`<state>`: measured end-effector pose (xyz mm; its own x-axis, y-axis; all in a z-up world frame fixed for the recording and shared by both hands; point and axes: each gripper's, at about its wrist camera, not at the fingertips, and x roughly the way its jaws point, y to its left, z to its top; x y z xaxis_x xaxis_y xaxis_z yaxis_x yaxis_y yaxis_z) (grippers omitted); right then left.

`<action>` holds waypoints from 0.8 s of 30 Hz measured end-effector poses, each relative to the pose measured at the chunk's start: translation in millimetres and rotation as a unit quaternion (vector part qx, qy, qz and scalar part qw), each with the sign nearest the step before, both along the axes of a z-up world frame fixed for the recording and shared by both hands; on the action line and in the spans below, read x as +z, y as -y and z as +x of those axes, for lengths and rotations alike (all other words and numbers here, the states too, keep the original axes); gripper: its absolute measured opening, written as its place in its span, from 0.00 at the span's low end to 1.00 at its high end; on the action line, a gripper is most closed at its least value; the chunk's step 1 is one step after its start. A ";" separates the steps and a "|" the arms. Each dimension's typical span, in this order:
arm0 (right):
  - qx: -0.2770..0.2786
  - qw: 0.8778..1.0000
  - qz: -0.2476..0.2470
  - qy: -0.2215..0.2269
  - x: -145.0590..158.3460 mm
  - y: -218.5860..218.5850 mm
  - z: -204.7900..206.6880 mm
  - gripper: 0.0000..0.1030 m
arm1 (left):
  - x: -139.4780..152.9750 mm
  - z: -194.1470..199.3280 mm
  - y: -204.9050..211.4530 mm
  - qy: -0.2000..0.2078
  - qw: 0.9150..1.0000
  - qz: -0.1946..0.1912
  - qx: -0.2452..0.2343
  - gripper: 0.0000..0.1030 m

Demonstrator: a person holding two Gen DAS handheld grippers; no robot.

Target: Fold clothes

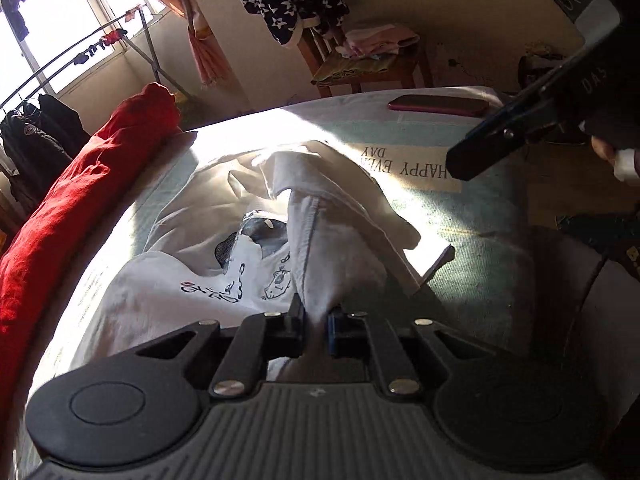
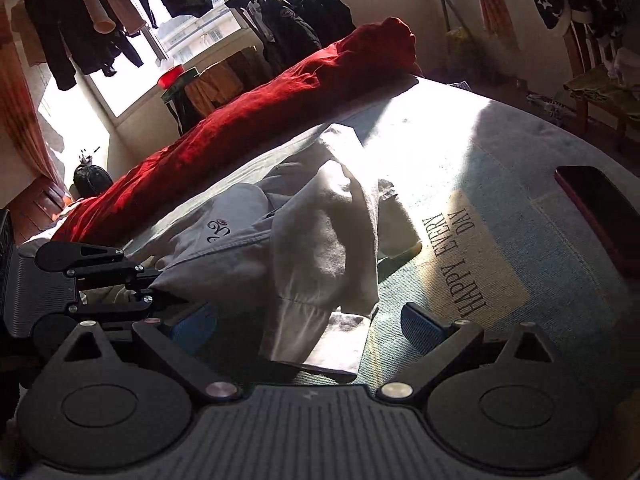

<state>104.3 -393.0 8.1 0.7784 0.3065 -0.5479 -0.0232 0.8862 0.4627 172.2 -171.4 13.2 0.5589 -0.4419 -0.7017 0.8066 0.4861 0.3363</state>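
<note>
While the red blanket (image 1: 76,184) occupies the left of the frame, the white sweatshirt (image 1: 224,240) lies crumpled at bed (image 1: 480,240) centre. The left tool (image 1: 316,320) pinches its fabric at lower centre. The right tool (image 2: 308,320), jaws spread, frames the sleeve cuff (image 2: 320,344).

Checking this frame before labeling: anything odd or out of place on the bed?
The white sweatshirt lies crumpled, one cuffed sleeve flopped toward the open right tongs. Left tongs pinch its fabric. A dark red phone sits near the bed's far edge, clear of the garment.
</note>
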 end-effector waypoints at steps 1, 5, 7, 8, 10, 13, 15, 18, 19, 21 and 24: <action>-0.001 1.000 0.000 0.001 1.1 0.4 -2.2 0.97 | -2.6 -5.0 -1.2 -0.006 1.000 0.001 -0.002 0.08; -0.001 1.000 -0.001 0.002 2.9 -0.1 -5.1 0.97 | -13.2 -25.0 -6.2 -0.029 0.999 0.007 -0.011 0.07; 0.002 1.000 -0.002 0.003 3.9 -1.6 -5.9 0.97 | -18.5 -35.0 -8.6 -0.041 0.999 0.010 -0.016 0.07; 0.003 1.000 -0.003 0.004 4.0 -2.4 -6.2 0.97 | -21.1 -39.9 -9.8 -0.047 0.999 0.012 -0.018 0.07; 0.005 1.000 -0.001 0.004 4.0 -3.7 -6.1 0.97 | -26.4 -49.9 -12.3 -0.059 0.998 0.015 -0.023 0.07; 0.011 1.000 0.000 0.002 3.9 -7.7 -5.4 0.97 | -31.6 -54.6 -17.7 -0.071 0.997 0.011 -0.016 0.08; 0.015 1.000 -0.002 0.001 3.9 -10.7 -5.1 0.97 | -34.2 -54.1 -21.8 -0.078 0.997 0.006 -0.006 0.11; 0.018 1.000 -0.008 0.001 4.7 -13.9 -5.9 0.97 | -34.0 -53.3 -29.1 -0.088 0.996 -0.008 0.008 0.16; 0.017 1.000 -0.009 0.001 4.7 -14.1 -6.0 0.97 | -31.5 -53.8 -32.0 -0.088 0.996 -0.015 0.012 0.16; 0.013 1.000 -0.012 0.000 4.7 -14.0 -5.9 0.97 | -27.0 -55.5 -37.6 -0.086 0.996 -0.028 0.021 0.18; -0.005 0.999 -0.043 -0.005 1.1 -16.8 -1.7 0.97 | -19.9 -63.2 -50.1 -0.083 0.995 -0.049 0.038 0.25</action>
<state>102.6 -376.2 9.1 0.7753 0.2498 -0.5801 -0.0089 0.9227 0.3855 109.0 -121.2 -6.8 0.4736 -0.4735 -0.7426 0.8068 0.5714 0.1502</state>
